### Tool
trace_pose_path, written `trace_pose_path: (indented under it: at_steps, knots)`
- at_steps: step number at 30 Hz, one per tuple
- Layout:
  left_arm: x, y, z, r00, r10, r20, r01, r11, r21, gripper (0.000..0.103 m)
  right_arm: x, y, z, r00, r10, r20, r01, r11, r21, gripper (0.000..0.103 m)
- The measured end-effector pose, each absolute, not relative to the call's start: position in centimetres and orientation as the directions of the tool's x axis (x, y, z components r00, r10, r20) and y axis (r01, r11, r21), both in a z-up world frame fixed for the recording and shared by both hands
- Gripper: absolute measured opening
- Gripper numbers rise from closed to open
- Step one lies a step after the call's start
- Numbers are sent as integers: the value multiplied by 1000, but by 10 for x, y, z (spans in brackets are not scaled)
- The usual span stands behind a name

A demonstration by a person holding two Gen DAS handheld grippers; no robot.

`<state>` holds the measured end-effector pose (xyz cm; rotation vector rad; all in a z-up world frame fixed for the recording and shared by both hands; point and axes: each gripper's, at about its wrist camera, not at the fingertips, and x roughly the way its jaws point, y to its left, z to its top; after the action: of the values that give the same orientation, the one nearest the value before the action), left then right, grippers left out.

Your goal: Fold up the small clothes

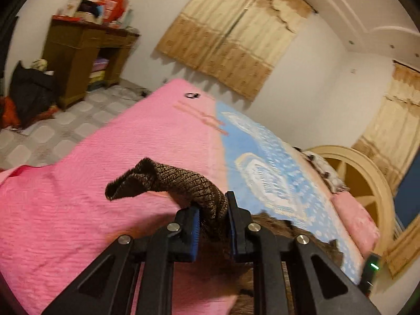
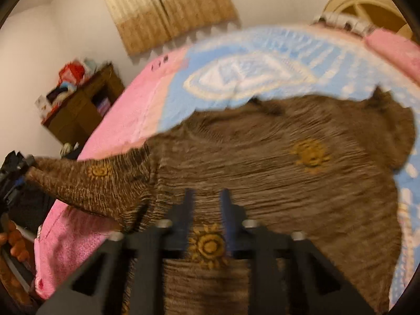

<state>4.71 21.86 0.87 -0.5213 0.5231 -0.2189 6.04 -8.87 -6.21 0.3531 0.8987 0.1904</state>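
A brown knitted sweater (image 2: 275, 162) with yellow sun patterns lies spread on the pink and blue bedspread (image 2: 136, 110). My left gripper (image 1: 213, 210) is shut on the sweater's left sleeve (image 1: 189, 181) and holds its cuff lifted above the bed; that gripper shows at the left edge of the right wrist view (image 2: 15, 176), pulling the sleeve (image 2: 99, 181) outward. My right gripper (image 2: 207, 197) hovers over the sweater's lower body, its jaws apart with only fabric visible below them. The right wrist view is blurred.
The bedspread (image 1: 92, 210) covers a large bed. A wooden cabinet (image 1: 78, 52) with clutter on top stands by the far wall, dark bags (image 1: 29, 92) beside it on the tiled floor. Curtains (image 1: 231, 34) hang behind. A cream headboard (image 1: 359, 178) and pink pillow (image 1: 354, 220) are at right.
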Motion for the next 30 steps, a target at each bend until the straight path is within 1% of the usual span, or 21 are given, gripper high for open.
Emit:
trace_pose_path:
  at_steps: [2, 3, 5, 7, 8, 9, 10, 11, 12, 13, 15, 17, 18, 19, 21, 25, 27, 29, 30]
  knots:
    - [47, 215, 12, 848, -351, -397, 100, 842, -530, 18, 84, -75, -68, 585, 381, -716, -37, 894, 446, 20]
    - [48, 212, 14, 852, -350, -389, 106, 844, -526, 18, 95, -65, -71, 575, 413, -707, -59, 882, 467, 22]
    - [49, 212, 18, 858, -347, -379, 111, 845, -524, 18, 120, -37, -84, 534, 458, -710, -91, 866, 491, 22]
    - [53, 214, 22, 864, -335, -376, 105, 850, -517, 18, 137, -7, -108, 432, 519, -738, -71, 835, 546, 22]
    - [56, 216, 25, 867, -328, -374, 101, 852, -513, 18, 139, 5, -119, 412, 557, -721, -41, 802, 596, 22]
    - [59, 218, 28, 872, -318, -373, 96, 857, -506, 18, 138, 13, -118, 429, 564, -705, -43, 792, 608, 22]
    - [62, 218, 30, 874, -317, -368, 98, 857, -505, 18, 138, 25, -114, 426, 562, -709, -73, 803, 592, 24]
    - [62, 217, 32, 874, -323, -364, 105, 855, -507, 18, 137, 32, -111, 421, 566, -709, -101, 806, 583, 26]
    - [62, 215, 33, 871, -332, -362, 115, 854, -507, 18, 136, 35, -108, 418, 581, -698, -132, 800, 586, 35]
    - [63, 210, 35, 868, -345, -356, 133, 854, -503, 18, 135, 32, -106, 422, 594, -685, -139, 789, 598, 38]
    - [64, 199, 40, 862, -386, -328, 187, 844, -502, 18, 131, 9, -103, 453, 617, -643, -116, 756, 644, 39]
    - [64, 178, 46, 846, -436, -307, 246, 830, -501, 18, 124, -28, -97, 508, 612, -606, -73, 732, 678, 54]
    - [65, 167, 48, 836, -458, -302, 272, 824, -497, 18, 119, -47, -93, 540, 600, -590, -56, 725, 686, 63]
    - [67, 149, 50, 818, -493, -298, 311, 813, -492, 18, 111, -70, -87, 582, 575, -574, -36, 724, 689, 69]
    - [70, 119, 50, 784, -543, -302, 365, 795, -484, 18, 92, -117, -76, 652, 517, -554, -7, 735, 678, 70]
    - [74, 41, 35, 700, -635, -325, 468, 753, -463, 18, 55, -181, -66, 706, 419, -571, 52, 773, 632, 70]
    - [76, 11, 25, 670, -659, -341, 499, 740, -450, 18, 39, -203, -65, 725, 380, -575, 92, 773, 627, 70]
    - [76, -26, 9, 639, -672, -375, 534, 738, -412, 18, 23, -227, -71, 742, 327, -585, 150, 771, 620, 70]
    - [75, -44, -3, 614, -677, -406, 551, 736, -394, 18, 18, -235, -74, 743, 314, -590, 168, 767, 620, 70]
